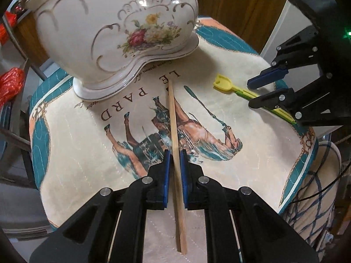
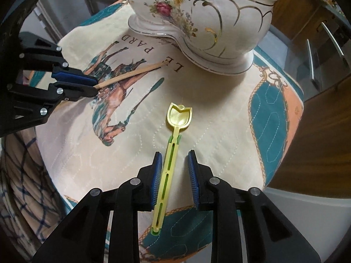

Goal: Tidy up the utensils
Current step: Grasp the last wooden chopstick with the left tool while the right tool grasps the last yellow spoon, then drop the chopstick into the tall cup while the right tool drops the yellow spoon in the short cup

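A wooden chopstick (image 1: 174, 131) lies on the printed cloth between the blue pads of my left gripper (image 1: 175, 153); the jaws stand close around it with small gaps on both sides. It also shows in the right wrist view (image 2: 131, 73). A yellow-green plastic spoon (image 2: 173, 144) lies between the fingers of my right gripper (image 2: 174, 155), which is open, its left pad near the handle. The spoon also shows in the left wrist view (image 1: 230, 86). A white floral ceramic vessel (image 1: 114, 32) stands at the back.
The cloth with a horse print (image 1: 87, 164) covers a small round table whose edges drop off on all sides. Wooden cabinets (image 2: 307, 11) stand behind. Red plastic bags (image 1: 11, 81) sit at the far left. A checked fabric (image 1: 313, 197) hangs at the right.
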Demonstrator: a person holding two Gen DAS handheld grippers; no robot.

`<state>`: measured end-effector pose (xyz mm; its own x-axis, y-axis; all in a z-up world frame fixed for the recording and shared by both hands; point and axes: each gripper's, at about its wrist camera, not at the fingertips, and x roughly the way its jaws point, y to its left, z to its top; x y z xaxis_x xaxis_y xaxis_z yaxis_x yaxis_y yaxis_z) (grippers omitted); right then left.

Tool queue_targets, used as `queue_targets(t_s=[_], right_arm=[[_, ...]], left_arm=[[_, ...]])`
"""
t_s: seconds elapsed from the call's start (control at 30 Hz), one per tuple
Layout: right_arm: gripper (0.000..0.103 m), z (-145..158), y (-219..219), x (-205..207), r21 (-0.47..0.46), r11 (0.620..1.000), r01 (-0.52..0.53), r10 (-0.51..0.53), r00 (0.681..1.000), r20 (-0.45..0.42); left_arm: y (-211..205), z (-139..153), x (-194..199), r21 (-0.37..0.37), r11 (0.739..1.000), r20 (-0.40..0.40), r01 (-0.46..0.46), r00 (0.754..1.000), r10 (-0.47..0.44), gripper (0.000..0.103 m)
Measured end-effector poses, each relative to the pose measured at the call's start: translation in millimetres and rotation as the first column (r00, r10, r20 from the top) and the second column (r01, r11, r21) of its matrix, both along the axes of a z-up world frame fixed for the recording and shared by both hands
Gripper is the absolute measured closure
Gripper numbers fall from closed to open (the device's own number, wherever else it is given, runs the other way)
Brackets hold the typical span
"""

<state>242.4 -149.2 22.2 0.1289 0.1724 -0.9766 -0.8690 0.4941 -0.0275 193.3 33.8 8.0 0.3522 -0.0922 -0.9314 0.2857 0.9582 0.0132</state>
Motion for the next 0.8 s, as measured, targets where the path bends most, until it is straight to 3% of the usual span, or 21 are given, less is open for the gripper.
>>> queue_targets(t_s=[0.17,0.3,0.5,0.63,0.8], right_arm=[[0.079,-1.6,6.6,9.4,-0.034,0.999,-0.003,0.002,1.000,-0.030],[0.086,-1.9,14.0,10.3,-0.060,0.998,-0.012,0.010,0.999,-0.045],[0.093,-3.1,24.2,3.0,-0.098,0.994,-0.036,0.035,0.999,-0.015],[0.093,-0.2,21.8,-6.2,-0.065,0.997,-0.027,0.028,0.999,0.018],[0.093,16.5,6.7,-12.8,0.077,0.997,0.002,-0.006,0.999,0.050]], left_arm=[[-9.3,0.3,15.7,0.052,0.998,-0.070,0.037,0.997,-0.033,0.094],[-14.1,0.7,20.8,0.078,0.996,-0.107,0.050,0.993,-0.042,0.094],[-26.7,0.6,20.5,0.096,0.992,-0.132,0.077,0.989,-0.064,0.097],[-21.6,4.0,3.1,0.079,0.994,-0.089,0.070,0.994,-0.063,0.097],[-8.5,14.5,-26.1,-0.012,0.999,0.041,0.052,0.998,-0.051,0.097]])
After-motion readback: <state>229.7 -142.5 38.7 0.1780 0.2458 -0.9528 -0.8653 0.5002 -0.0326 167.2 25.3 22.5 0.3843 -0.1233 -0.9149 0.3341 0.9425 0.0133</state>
